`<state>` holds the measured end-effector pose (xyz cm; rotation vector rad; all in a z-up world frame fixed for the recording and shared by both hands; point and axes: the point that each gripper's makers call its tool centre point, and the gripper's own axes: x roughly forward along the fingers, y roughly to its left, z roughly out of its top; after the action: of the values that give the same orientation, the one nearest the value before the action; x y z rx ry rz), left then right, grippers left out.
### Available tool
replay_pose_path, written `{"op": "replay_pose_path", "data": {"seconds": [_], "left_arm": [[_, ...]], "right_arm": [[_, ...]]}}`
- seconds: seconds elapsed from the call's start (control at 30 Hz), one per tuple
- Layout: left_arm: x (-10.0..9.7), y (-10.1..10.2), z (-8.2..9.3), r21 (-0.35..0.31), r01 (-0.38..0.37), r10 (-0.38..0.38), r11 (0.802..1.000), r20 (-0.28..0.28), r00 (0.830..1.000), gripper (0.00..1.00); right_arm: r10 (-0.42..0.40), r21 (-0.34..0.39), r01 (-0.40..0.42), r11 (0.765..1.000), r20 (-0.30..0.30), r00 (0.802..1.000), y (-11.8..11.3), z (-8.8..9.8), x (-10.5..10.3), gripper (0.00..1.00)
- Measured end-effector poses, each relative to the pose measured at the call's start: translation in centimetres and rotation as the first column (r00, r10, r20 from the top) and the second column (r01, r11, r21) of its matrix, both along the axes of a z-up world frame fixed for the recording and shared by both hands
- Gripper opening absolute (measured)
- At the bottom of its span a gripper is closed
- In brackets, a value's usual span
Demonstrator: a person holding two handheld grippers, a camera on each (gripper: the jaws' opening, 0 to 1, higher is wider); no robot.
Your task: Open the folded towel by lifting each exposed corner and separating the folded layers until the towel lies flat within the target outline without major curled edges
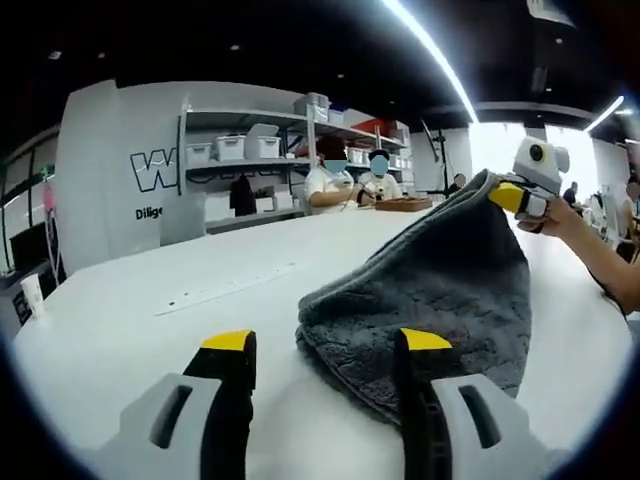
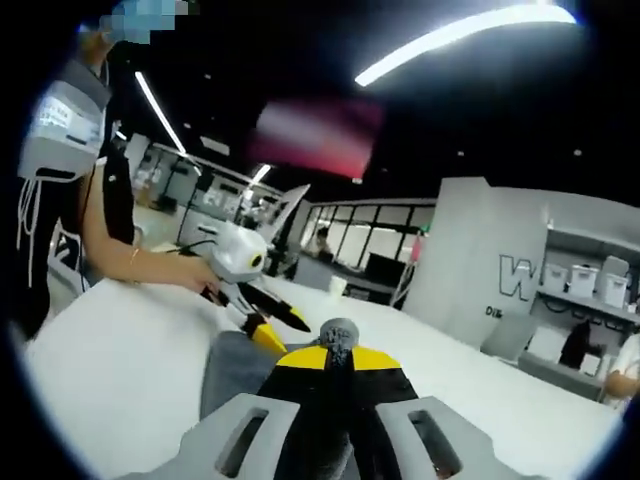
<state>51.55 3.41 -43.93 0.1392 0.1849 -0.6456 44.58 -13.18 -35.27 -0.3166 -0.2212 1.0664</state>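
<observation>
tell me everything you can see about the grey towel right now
The grey towel is thick, plush terry with a stitched hem. It drapes in a tent shape on the white table, one corner lifted and pinched by the right gripper, the lower folded part resting beside the open left gripper.

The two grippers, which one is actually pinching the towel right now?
The right gripper, shut on a raised corner of the grey towel. The left gripper is open, jaws apart over the table.
</observation>
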Motion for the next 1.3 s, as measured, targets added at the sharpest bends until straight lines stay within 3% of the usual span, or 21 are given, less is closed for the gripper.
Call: {"op": "replay_pose_path", "data": {"seconds": [0.2, 0.37, 0.5, 0.6, 0.73, 0.87, 0.97, 1.17, 1.3], "left_arm": [[-0.4, -0.3, 0.6, 0.022, 0.015, -0.015, 1.0, 0.021, 1.0, 0.54], [-0.9, -0.6, 1.3, 0.099, 0.046, -0.051, 0.994, 0.055, 0.997, 0.55], [-1.5, -1.1, 2.5, 0.087, 0.066, -0.074, 0.994, 0.086, 0.994, 0.55], [-1.6, -1.4, 2.5, 0.119, 0.078, -0.091, 0.99, 0.101, 0.991, 0.55], [-1.8, -1.5, 1.9, 0.224, 0.076, -0.103, 0.972, 0.11, 0.989, 0.56], [-2.2, -2.3, 2.5, 0.237, 0.1, -0.135, 0.966, 0.139, 0.981, 0.56], [-2.8, -2.6, 2.3, 0.275, 0.152, -0.195, 0.949, 0.136, 0.971, 0.56], [-2.9, -2.2, 3.1, 0.33, 0.147, -0.216, 0.933, 0.183, 0.959, 0.58], [-3.3, -2.7, 2.7, 0.386, 0.177, -0.265, 0.905, 0.189, 0.946, 0.59]], "right_arm": [[0.197, -0.046, -0.194, 0.98, 0.057, 0.979, 1.5, 0.2, -3.9, 0.0], [0.255, -0.052, -0.253, 0.966, 0.059, 0.965, 2.0, 0.2, -5.1, 0.0], [0.285, -0.067, -0.281, 0.957, 0.054, 0.957, 2.3, -0.1, -5.7, 0.0], [0.3, -0.072, -0.296, 0.952, 0.054, 0.952, 2.5, -0.1, -6.2, 0.0], [0.334, -0.065, -0.33, 0.942, 0.067, 0.94, 2.5, 0.3, -7.1, 0.0], [0.381, -0.068, -0.376, 0.924, 0.087, 0.92, 2.5, 0.6, -8.3, 0.0], [0.402, -0.072, -0.397, 0.915, 0.095, 0.911, 2.6, 0.7, -8.8, 0.0], [0.446, -0.083, -0.439, 0.895, 0.096, 0.89, 2.7, 0.7, -9.9, 0.0], [0.47, -0.073, -0.464, 0.883, 0.098, 0.877, 2.5, 0.8, -10.4, 0.0]]}}
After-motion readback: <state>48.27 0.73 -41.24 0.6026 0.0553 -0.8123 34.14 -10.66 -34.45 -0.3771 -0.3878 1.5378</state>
